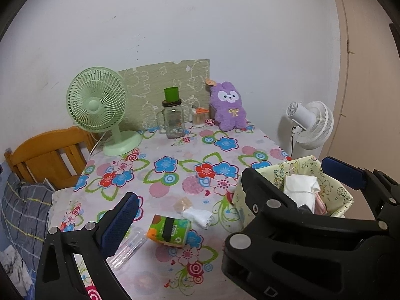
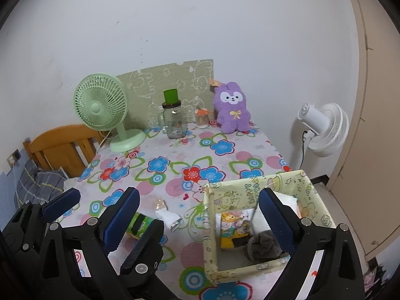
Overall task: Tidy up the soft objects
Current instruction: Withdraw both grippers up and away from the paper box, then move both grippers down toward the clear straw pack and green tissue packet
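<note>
Right wrist view looks down into the yellow-green box [image 2: 257, 190], showing a cartoon-printed packet [image 2: 233, 227], a grey sock [image 2: 262, 246] and white cloth; its inner wall reads "HAPPY", the word below illegible. Left wrist view sees only the box's top contents, white cloth and something pink, plus a clear plastic tube [image 1: 128, 248] hidden in the other. Both show the green tissue pack [image 1: 169, 230], its label too small to read, and a white folded cloth [image 1: 197, 216] on the floral tablecloth [image 1: 175, 150]. The left gripper [image 1: 232, 195] and right gripper [image 2: 200, 215] gape wide, holding nothing.
</note>
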A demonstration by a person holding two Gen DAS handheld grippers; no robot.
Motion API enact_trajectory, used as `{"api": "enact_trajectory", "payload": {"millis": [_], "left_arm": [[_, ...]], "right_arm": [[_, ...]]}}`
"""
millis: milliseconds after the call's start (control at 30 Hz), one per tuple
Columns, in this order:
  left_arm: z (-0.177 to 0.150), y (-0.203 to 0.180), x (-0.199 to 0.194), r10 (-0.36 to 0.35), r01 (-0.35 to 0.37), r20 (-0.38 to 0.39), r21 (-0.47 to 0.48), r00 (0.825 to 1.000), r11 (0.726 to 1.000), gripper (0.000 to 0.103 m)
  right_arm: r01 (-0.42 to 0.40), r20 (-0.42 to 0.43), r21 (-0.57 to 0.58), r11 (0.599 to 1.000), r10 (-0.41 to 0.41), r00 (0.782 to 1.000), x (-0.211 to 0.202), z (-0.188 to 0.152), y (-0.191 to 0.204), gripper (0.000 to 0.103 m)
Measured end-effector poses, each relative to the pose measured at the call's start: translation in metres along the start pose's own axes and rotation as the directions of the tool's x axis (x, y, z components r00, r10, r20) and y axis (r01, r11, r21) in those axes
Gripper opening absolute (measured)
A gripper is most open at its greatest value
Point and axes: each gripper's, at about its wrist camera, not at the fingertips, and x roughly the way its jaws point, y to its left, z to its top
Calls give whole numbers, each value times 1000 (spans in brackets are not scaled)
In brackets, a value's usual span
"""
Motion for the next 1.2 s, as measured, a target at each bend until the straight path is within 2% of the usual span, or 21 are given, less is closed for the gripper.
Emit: {"api": "enact_trajectory", "payload": {"millis": [367, 933, 1200], "left_arm": [[-14, 25, 5, -3, 3, -3, -24, 1000, 1000, 103], [-46, 61, 37, 48, -54, -90, -58, 995, 997, 103], [-60, 76, 55, 78, -90, -141, -85, 987, 992, 103]], "right_arm": [[-70, -10, -43, 997, 69, 998, 12, -10, 26, 98], [-79, -72, -85, 993, 73, 995, 53, -36, 59, 97], [-107, -129, -104, 989, 94, 987, 76, -48, 70, 90]]}}
